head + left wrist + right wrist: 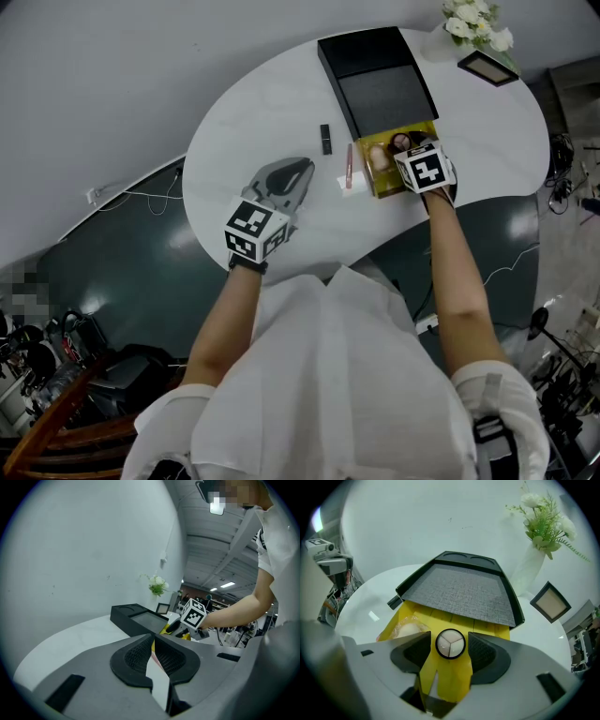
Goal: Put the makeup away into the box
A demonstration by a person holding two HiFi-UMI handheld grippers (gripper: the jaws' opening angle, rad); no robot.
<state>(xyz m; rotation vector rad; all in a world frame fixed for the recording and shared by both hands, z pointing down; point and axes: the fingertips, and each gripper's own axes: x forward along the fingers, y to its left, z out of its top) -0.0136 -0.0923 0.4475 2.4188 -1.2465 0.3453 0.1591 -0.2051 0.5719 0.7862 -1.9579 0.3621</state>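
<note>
Nearest us, at seven o'clock on the table point(272, 103), our left gripper point(302, 172) has its jaws together on nothing. At five o'clock our right gripper point(449, 643) straddles the round compact point(450, 644) over the yellow box point(487, 629), jaws apart and seemingly not gripping. A wrapped puff point(407, 631) already lies inside. A pink stick point(349, 165) and a black tube point(325, 139), at the box's nine o'clock, we judge still to go.
</note>
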